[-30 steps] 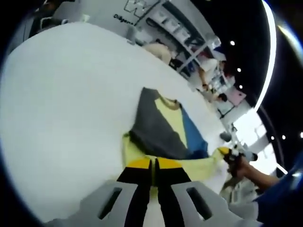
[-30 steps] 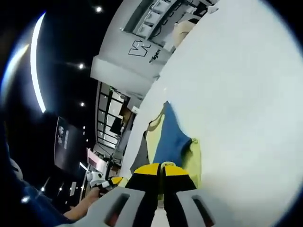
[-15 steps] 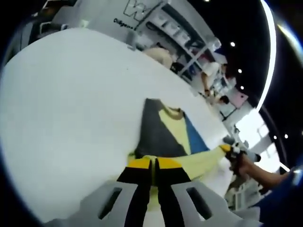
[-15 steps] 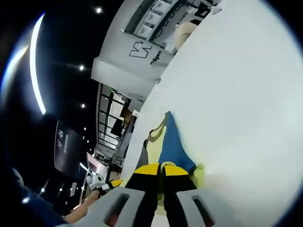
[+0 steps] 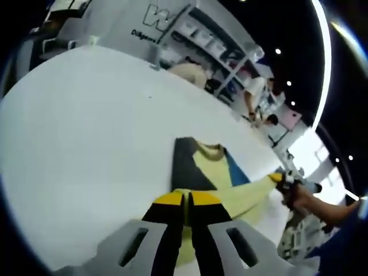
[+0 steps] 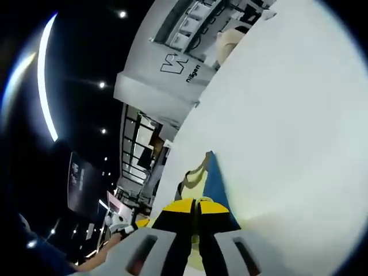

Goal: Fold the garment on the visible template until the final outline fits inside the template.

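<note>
A garment (image 5: 208, 171) in yellow, grey and blue lies on a white table (image 5: 80, 132). Its yellow hem is lifted and pulled over the body toward the collar. My left gripper (image 5: 185, 201) is shut on the hem's near corner. In the left gripper view the right gripper (image 5: 280, 177) holds the hem's other corner at the right, with a person's hand behind it. My right gripper (image 6: 195, 204) is shut on the yellow hem, beside the blue panel (image 6: 215, 183) of the garment. In the right gripper view the left gripper (image 6: 133, 223) shows at the lower left. I see no template outline.
The white table (image 6: 299, 115) stretches wide beyond the garment. Behind it stand a white wall with lettering (image 5: 155, 17) and shelving (image 5: 224, 52). A person (image 5: 256, 92) stands at the far side. A beige object (image 5: 190, 72) rests near the table's far edge.
Both grippers have carried the yellow hem further over the garment toward the collar, so less of the grey and blue panels shows. Both stay shut on the hem.
</note>
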Action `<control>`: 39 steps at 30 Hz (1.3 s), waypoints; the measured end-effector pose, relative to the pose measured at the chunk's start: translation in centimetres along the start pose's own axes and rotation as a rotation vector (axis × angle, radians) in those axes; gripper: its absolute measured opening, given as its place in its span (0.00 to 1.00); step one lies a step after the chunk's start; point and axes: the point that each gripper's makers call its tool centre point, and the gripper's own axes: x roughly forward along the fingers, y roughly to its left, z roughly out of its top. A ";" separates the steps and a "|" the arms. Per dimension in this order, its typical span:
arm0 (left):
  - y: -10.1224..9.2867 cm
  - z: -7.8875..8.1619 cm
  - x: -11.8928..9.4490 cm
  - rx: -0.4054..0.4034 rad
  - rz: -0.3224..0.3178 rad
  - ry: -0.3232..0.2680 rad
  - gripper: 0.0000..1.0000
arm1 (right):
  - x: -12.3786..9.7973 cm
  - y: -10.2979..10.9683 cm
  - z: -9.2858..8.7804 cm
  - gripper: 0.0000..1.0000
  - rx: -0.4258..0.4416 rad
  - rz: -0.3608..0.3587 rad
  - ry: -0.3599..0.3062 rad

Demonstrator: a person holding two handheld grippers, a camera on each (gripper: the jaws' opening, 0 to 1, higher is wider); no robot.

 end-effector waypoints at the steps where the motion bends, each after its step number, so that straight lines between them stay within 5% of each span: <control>1: 0.0 0.1 0.0 0.001 0.000 -0.001 0.00 | 0.1 0.0 0.1 0.00 0.001 0.000 0.000; 15: 0.0 1.9 1.0 0.032 0.007 -0.009 0.00 | 1.7 0.1 2.1 0.00 -0.004 0.010 0.004; 21: -0.5 4.6 1.9 0.078 0.012 -0.045 0.00 | 3.1 0.6 4.5 0.00 -0.009 0.030 -0.018; 33: -0.8 7.1 2.9 0.085 0.012 -0.094 0.00 | 4.9 1.3 6.9 0.00 -0.030 0.030 -0.032; 39: -1.1 10.3 3.9 0.070 -0.014 -0.194 0.00 | 5.9 2.1 9.3 0.00 -0.016 0.053 -0.077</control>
